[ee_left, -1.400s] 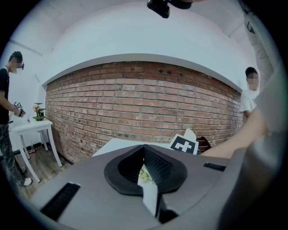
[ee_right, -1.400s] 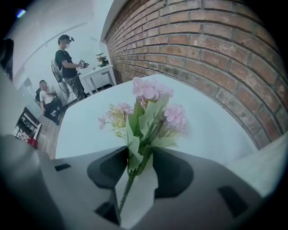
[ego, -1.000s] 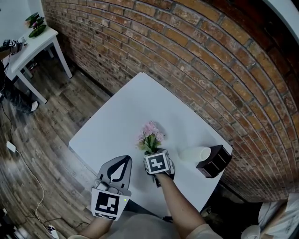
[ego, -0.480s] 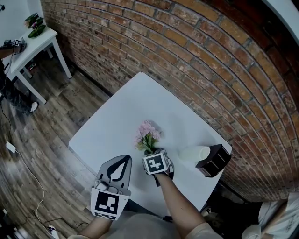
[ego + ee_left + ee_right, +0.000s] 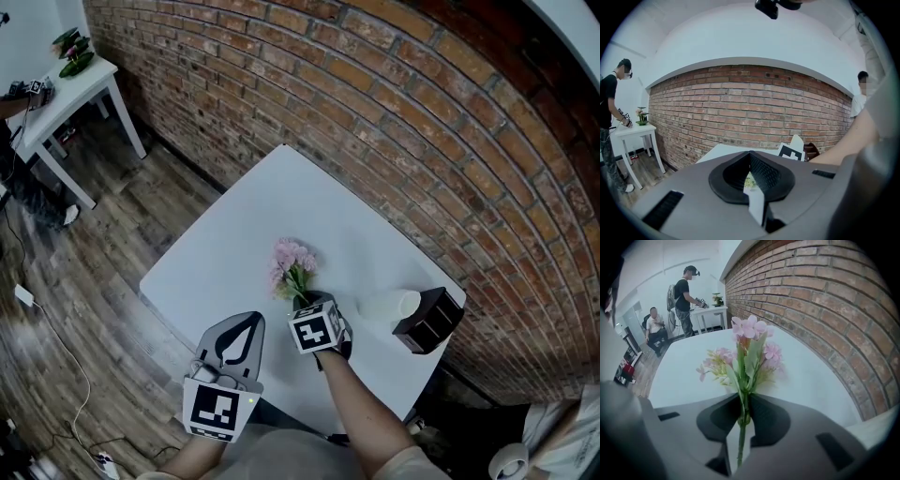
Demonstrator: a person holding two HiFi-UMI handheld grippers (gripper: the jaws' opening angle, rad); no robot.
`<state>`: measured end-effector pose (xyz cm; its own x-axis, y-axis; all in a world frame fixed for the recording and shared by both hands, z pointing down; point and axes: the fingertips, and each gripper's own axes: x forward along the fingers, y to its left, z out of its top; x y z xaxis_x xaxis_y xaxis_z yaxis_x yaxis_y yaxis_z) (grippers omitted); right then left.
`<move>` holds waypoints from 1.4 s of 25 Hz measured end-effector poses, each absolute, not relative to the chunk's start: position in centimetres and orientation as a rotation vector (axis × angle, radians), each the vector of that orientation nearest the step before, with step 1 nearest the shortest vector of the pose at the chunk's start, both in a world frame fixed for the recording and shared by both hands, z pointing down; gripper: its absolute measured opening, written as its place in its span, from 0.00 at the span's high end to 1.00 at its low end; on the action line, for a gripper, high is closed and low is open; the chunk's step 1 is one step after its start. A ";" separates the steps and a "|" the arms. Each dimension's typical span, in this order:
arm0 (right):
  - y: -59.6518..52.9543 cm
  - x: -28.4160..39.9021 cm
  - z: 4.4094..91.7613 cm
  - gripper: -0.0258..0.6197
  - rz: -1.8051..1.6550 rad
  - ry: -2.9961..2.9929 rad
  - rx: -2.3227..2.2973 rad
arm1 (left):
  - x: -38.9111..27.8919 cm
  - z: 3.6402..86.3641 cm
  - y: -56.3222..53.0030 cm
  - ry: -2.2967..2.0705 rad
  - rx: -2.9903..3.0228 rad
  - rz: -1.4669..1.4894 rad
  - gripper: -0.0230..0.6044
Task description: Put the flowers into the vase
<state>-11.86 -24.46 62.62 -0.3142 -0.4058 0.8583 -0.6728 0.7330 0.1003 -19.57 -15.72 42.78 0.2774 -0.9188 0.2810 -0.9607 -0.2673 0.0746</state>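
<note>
Since a second ago the bunch of pink artificial flowers with green leaves (image 5: 291, 265) has swung a little leftward on the white square table (image 5: 234, 225), and the right gripper (image 5: 305, 298) has just been closing, now pinching the thin green stem (image 5: 741, 437) low down. Its long axis runs from the jaws away from the person, blooms leading, cut end trailing. Best, I judge, to keep that low pinch firm, lift, then tip the cut end down over the white vase (image 5: 392, 307) nearby. The left gripper (image 5: 246, 323) waits closed and empty.
</note>
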 end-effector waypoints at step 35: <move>-21.1 -6.5 41.5 0.87 -0.082 -2.584 1.386 | -10.6 38.3 -10.3 -1.681 2.488 0.252 0.95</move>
